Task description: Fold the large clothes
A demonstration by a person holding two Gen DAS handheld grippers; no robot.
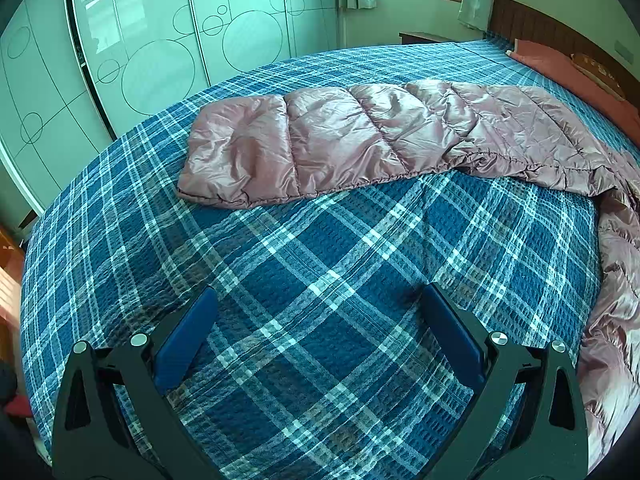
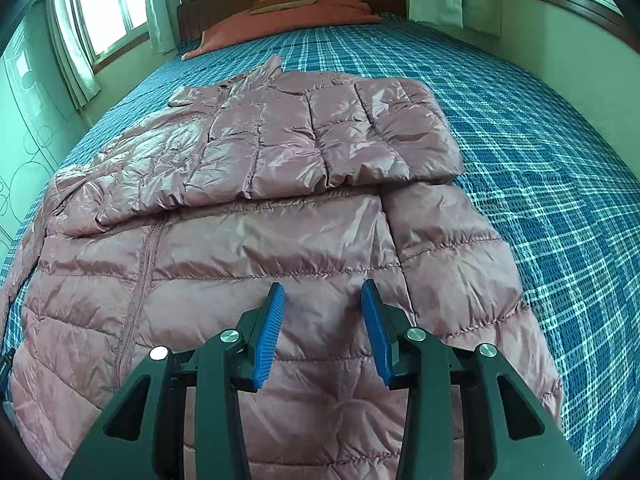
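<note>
Right gripper (image 2: 323, 296), ribbed blue pads parted and empty, hovers over the glossy quilted pink puffer jacket (image 2: 248, 216) spread on the waffle-weave plaid bedspread (image 2: 540, 152), one sleeve (image 1: 320, 140) stretched beyond the wide-open left gripper (image 1: 318, 300).

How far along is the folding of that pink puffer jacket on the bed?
Done: one sleeve is folded across the chest of the jacket, which lies flat on the plaid bedspread. In hand: nothing; the right gripper hovers over the lower body, jaws apart and empty, and the left gripper is wide open over bare bedspread. Left: the other sleeve lies stretched out sideways, and the body is not folded.
</note>
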